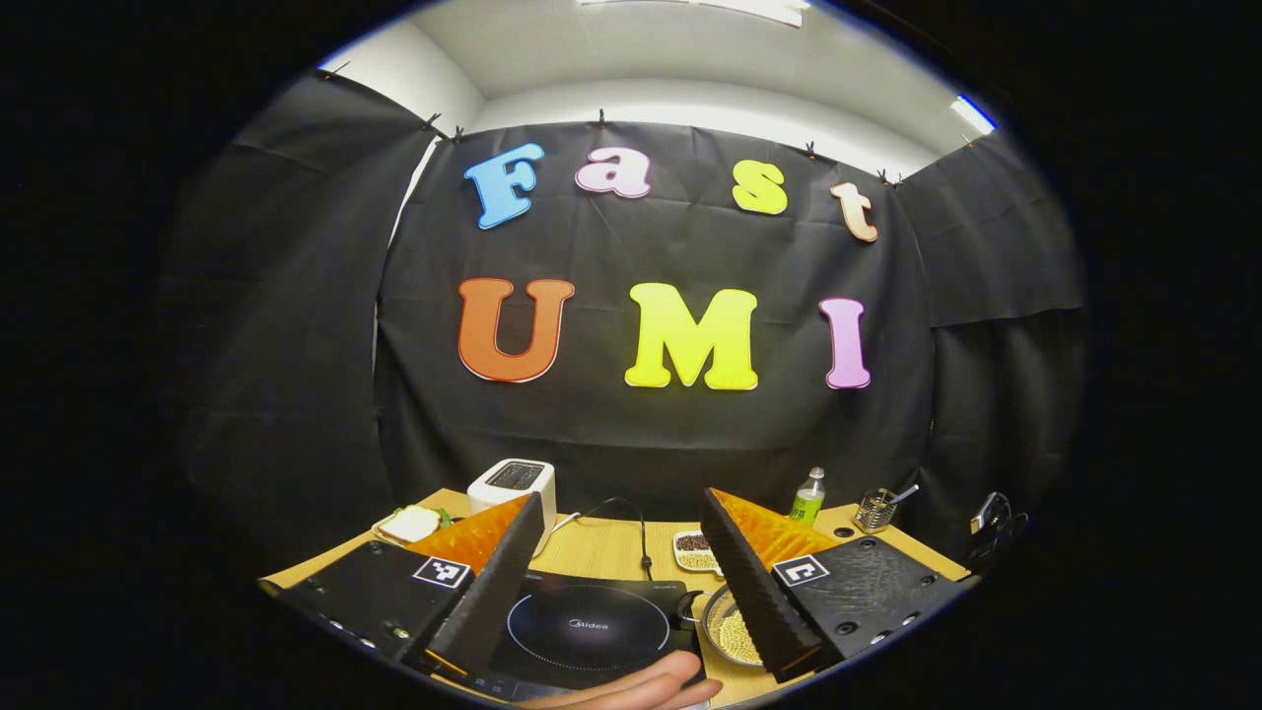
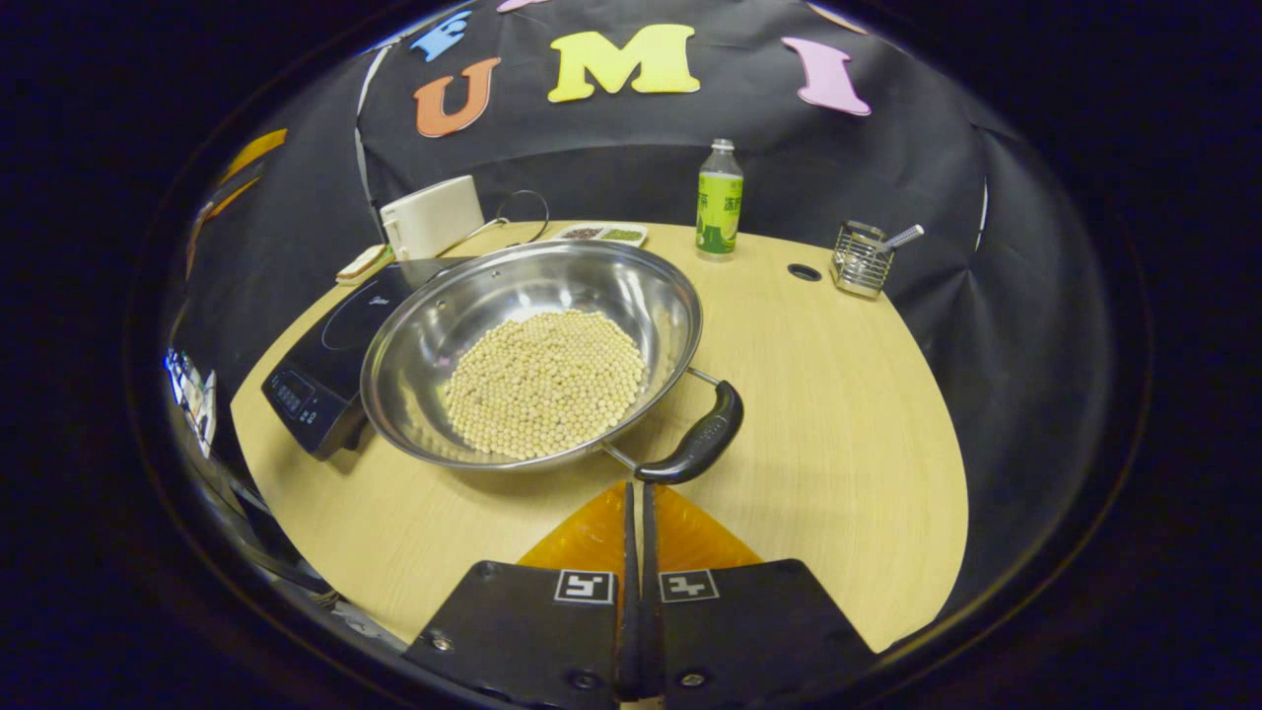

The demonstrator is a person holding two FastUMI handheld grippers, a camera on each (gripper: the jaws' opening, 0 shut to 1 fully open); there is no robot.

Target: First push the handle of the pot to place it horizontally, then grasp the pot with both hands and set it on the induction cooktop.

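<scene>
The pot [image 2: 532, 350] is sitting on the table [image 2: 838, 394], holding a heap of beans [image 2: 544, 383], with its handle [image 2: 702, 439] sticking out on the near right side. Just left of the pot, the induction cooktop [image 2: 320, 370] is lying flat, partly tucked behind the pot's rim. Behind the pot, toward the wall, the toaster [image 2: 432, 217] is standing at the left, with a small plate of food [image 2: 363, 263] lying left of it, and a divided dish [image 2: 601, 234] is lying straight back. A bottle [image 2: 720, 202] is standing behind the pot to the right, and farther right a wire holder [image 2: 860, 258] is sitting, well apart from the pot.
</scene>
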